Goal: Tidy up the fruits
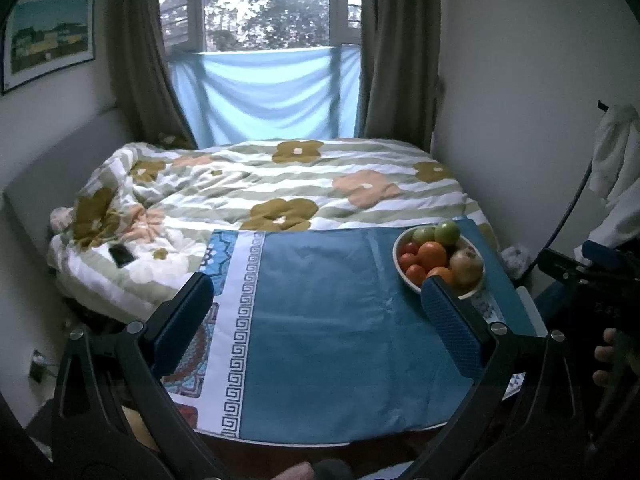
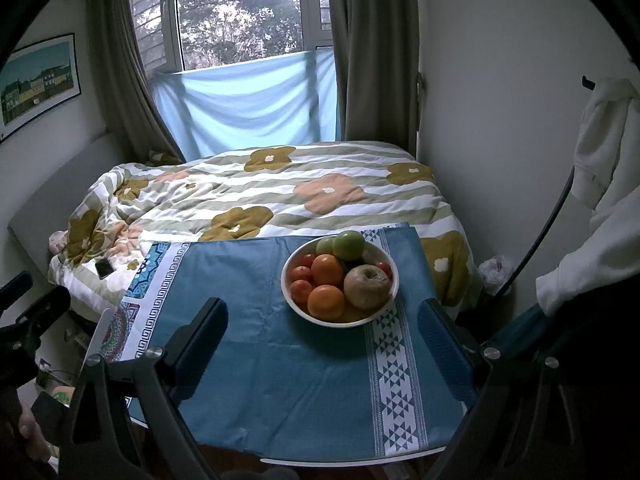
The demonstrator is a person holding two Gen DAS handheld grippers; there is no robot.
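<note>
Nearest my cameras, both pairs of fingers stand spread wide and carry nothing: the left gripper (image 1: 320,320) hovers over bare blue cloth (image 1: 340,340), the right gripper (image 2: 324,344) just short of the bowl (image 2: 290,294). That white bowl sits on the cloth-covered bench (image 2: 352,458), toward its far right side, heaped with oranges (image 2: 326,302), small red fruits (image 2: 301,291), green apples (image 2: 349,245) and one dull brownish apple (image 2: 368,286).

All fruit lies in the bowl and none on the cloth, which fits either a heap awaiting sorting or a finished gathering; I cannot tell which.

I judge the fruit firm, rounded, smooth-skinned and liable to roll; the heap may shift if one is drawn out. Any hold belongs across a fruit's widest part, with gentle pressure on the small red ones. Both grippers are level, angled slightly downward, pointing toward the bed (image 2: 280,188).
</note>
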